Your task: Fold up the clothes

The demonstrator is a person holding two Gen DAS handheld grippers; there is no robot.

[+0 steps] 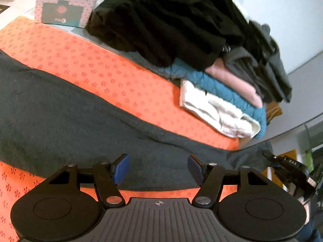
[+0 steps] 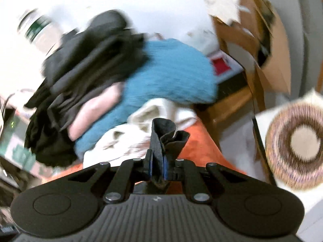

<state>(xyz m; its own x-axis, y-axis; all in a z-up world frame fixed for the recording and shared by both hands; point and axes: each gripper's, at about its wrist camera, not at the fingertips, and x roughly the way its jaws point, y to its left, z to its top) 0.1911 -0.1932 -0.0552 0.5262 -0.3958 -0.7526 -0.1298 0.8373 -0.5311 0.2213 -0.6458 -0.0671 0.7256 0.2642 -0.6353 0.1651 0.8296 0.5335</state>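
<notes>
A dark grey garment (image 1: 70,109) lies stretched across the orange patterned mat (image 1: 97,66). My left gripper (image 1: 158,168) hovers just over its near edge, open, blue pads apart with nothing between them. At the far right of the left wrist view my right gripper (image 1: 290,169) holds the garment's end. In the right wrist view that gripper (image 2: 159,163) is shut on a bunched fold of the dark grey garment (image 2: 165,133), which sticks up between the fingers. The right wrist view is motion-blurred.
A stack of folded clothes (image 1: 222,76) sits at the mat's far right: black, grey, pink, teal (image 2: 171,70) and white (image 2: 125,141) pieces. A patterned box (image 1: 64,6) stands at the back left. A cardboard box (image 2: 252,32) and a round woven item (image 2: 298,145) lie to the right.
</notes>
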